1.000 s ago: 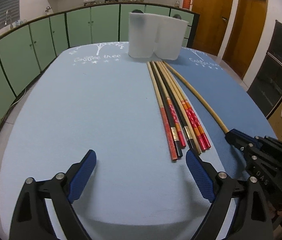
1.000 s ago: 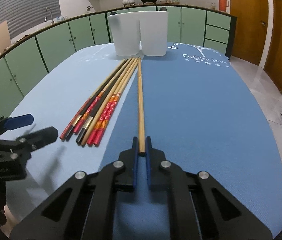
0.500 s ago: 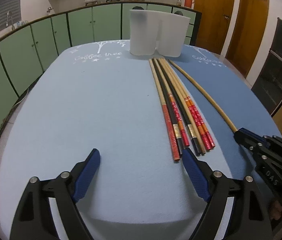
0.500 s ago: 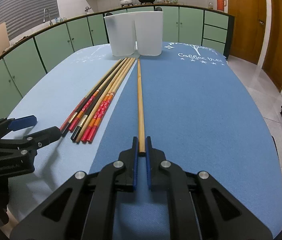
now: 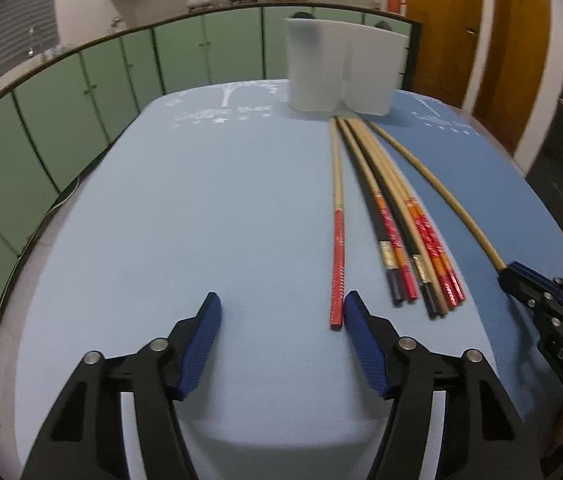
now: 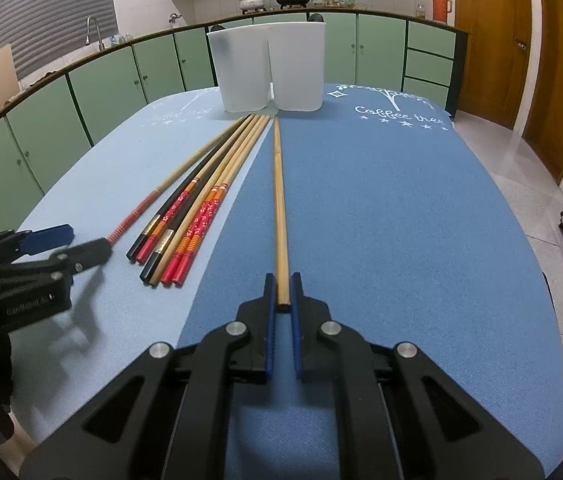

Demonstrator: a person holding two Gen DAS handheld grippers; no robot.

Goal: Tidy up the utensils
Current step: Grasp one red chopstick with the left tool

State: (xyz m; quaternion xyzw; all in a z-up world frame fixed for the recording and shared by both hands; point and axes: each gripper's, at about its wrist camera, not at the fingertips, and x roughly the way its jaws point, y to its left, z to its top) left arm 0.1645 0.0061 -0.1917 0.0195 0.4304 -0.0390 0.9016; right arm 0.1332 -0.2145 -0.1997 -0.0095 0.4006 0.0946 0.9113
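A: Right gripper, state? 
B: Blue ribbed pads nearly together, pinching the near end of a plain round wooden chopstick. The stick runs straight ahead of the fingers along the blue textured table mat; I cannot tell whether its far tip touches the mat.

A: Left gripper? 
B: Jaws spread wide, nothing between them. The right-hand blue pad sits just beside the butt of a red-handled chopstick; touching or not, I cannot tell. That stick lies flat, bare pale wood at its far half, red patterned wrap at its near half.

A: Remaining utensils? 
B: A tight bundle of chopsticks lies ahead and to the right of the left gripper, between the red-handled one and the held stick. Mixed finishes: black lacquer, light wood, orange-and-red patterned ends, small gold bands. The far tips converge, the near ends fan slightly. In the right wrist view the same bundle is left of the held stick, apart from it.

A: Holder? 
B: A white, translucent plastic utensil holder, two rounded compartments joined at a central crease, stands upright straight ahead at the far end of the mat, just past the chopstick tips. Its contents are hidden.

A: Surroundings? 
B: Green cabinets curve behind the table.
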